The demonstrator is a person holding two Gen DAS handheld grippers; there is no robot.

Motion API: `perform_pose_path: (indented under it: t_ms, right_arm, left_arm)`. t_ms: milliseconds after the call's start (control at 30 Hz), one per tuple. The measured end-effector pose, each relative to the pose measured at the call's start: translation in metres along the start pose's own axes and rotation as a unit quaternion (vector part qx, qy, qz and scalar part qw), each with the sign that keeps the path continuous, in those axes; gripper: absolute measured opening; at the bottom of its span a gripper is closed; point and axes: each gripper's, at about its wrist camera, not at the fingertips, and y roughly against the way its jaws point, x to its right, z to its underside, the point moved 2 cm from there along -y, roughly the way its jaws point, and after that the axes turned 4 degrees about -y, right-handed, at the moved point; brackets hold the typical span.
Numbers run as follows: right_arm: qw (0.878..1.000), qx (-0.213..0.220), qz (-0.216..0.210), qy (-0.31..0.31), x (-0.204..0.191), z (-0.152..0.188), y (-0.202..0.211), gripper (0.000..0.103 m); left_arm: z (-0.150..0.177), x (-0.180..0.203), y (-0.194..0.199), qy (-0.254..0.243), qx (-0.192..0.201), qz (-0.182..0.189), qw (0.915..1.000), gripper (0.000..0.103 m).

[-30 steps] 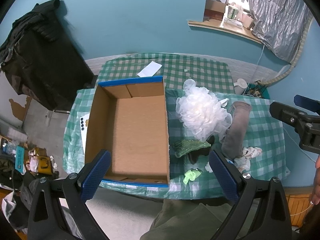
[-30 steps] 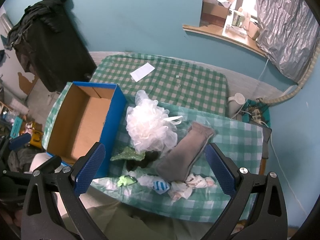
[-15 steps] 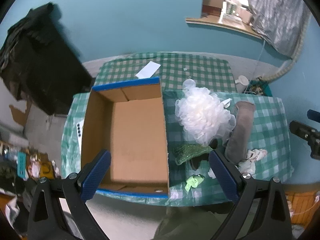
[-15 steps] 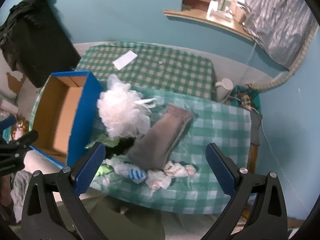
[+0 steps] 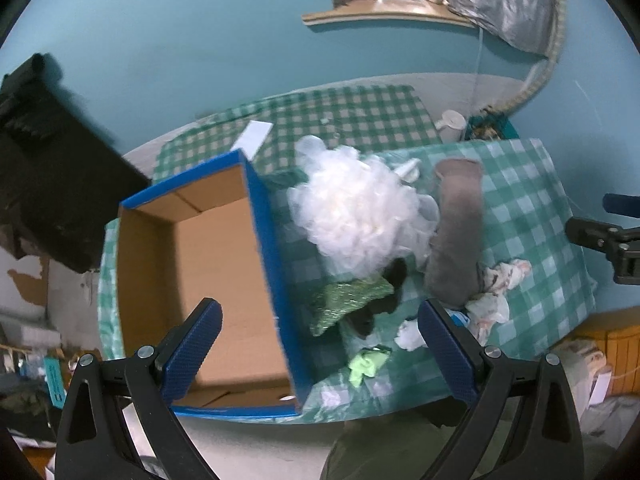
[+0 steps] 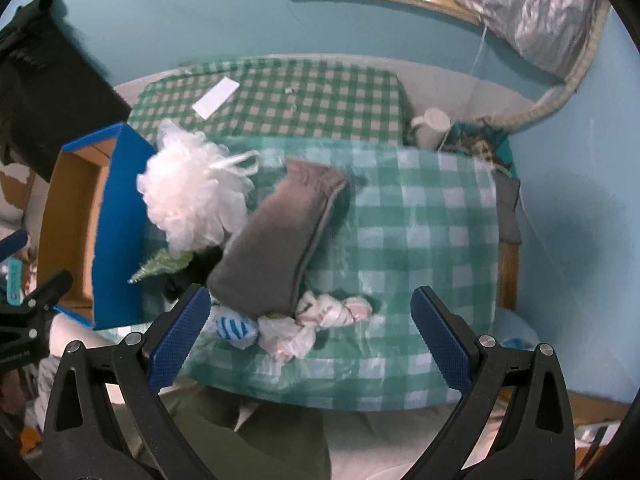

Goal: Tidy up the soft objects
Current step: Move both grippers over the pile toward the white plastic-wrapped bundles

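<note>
1. Left gripper [image 5: 320,350]: jaws spread wide, nothing between the blue pads; held above the near edge of the table, over the cardboard box and the pile beside it
2. Right gripper [image 6: 310,338]: jaws likewise spread wide and holding nothing; it hangs above the near edge of the table [image 6: 432,240], over the crumpled cloths
3. Crumpled white cloths [image 6: 316,320]: lying at the near edge, touching the near end of the grey pillow; a blue-and-white striped bundle [image 6: 234,328] lies just beside them
4. Grey pillow [image 6: 280,240]: long and flat, lying diagonally across the middle of the green checked cloth, its side touching the white bath pouf
5. White bath pouf [image 5: 360,216]: resting between the pillow and the box, its cord loop towards the far side
6. Green glittery piece [image 5: 348,302] and a dark item [image 5: 384,304]: partly under the near side of the pouf, close to the box wall
7. Light green scrap [image 5: 366,364]: alone by the near edge
8. Cardboard box [image 5: 264,240]: blue outside, open-topped, standing at the left end of the table
9. White paper slip [image 6: 216,98]: on the far tabletop, well apart from the pile
</note>
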Motion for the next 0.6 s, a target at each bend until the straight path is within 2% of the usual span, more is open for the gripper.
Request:
perform_pose_path:
  t_ms: [200,600]
  right_arm:
    - [0.999,-0.031,0.000,-0.023,0.014,0.013,-0.038,0.100]
    - [0.994,-0.094,0.000,-0.061,0.031,0.039,-0.110,0.100]
  left_arm:
    - [0.004,0.024,-0.025,-0.029,-0.013,0.009,0.9995,0.099]
    - [0.020,0.052,-0.070,-0.046,-0.050,0.020,0.9975,0.099]
